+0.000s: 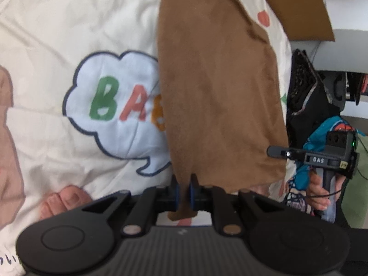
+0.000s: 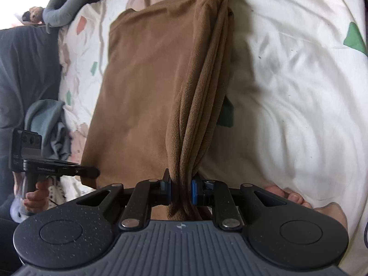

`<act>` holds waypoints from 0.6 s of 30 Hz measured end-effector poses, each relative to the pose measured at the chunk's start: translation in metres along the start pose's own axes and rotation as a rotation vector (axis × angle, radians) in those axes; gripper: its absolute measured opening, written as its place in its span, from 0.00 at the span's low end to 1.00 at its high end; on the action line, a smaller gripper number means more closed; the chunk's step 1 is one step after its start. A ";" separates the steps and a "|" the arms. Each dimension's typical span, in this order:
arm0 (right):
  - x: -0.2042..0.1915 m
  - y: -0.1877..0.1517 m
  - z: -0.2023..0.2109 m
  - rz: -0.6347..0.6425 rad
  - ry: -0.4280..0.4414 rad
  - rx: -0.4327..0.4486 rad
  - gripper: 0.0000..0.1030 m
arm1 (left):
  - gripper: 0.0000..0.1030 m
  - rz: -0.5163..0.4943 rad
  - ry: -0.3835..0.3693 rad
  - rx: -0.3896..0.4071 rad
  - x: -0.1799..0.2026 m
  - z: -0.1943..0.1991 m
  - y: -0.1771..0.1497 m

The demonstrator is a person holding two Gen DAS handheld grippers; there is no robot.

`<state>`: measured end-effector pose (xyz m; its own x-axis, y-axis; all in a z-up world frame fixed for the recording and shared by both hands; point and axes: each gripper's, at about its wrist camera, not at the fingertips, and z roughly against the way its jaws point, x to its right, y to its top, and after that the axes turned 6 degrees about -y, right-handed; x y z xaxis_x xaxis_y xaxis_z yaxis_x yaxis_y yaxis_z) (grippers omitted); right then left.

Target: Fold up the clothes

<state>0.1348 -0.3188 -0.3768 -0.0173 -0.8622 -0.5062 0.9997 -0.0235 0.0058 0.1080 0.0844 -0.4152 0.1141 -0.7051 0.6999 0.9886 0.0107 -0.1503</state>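
A brown garment (image 1: 218, 80) is folded into a long panel and held up over the bed by both grippers. In the left wrist view my left gripper (image 1: 184, 189) is shut on a thin corner of it, with a tail of cloth hanging below the blue pads. In the right wrist view my right gripper (image 2: 181, 185) is shut on a thick bunch of folds at the brown garment's (image 2: 149, 80) other near corner. Each gripper shows in the other's view at the cloth's edge: the right gripper (image 1: 273, 151) and the left gripper (image 2: 95, 173), both in a person's hand.
A cream bed cover (image 1: 69, 23) with a "BAB" speech bubble (image 1: 115, 105) lies underneath. Bare toes (image 1: 66, 199) rest on it near the grippers. Dark clothes (image 1: 306, 96) and a cardboard box (image 1: 299, 4) sit beside the bed. Grey clothes (image 2: 46, 119) lie at the bed's edge.
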 end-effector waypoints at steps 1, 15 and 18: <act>0.001 0.000 -0.002 -0.009 -0.003 -0.003 0.15 | 0.15 0.003 0.006 -0.009 -0.001 -0.002 0.001; 0.020 0.014 0.013 -0.061 -0.041 0.067 0.51 | 0.65 -0.022 0.038 0.083 0.000 0.029 0.021; 0.023 0.019 0.020 -0.072 -0.041 0.103 0.51 | 0.66 -0.035 0.040 0.109 0.003 0.035 0.029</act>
<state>0.1533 -0.3493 -0.3706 -0.0915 -0.8763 -0.4730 0.9889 -0.1357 0.0601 0.1401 0.1074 -0.3931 0.0779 -0.7338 0.6749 0.9969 0.0614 -0.0482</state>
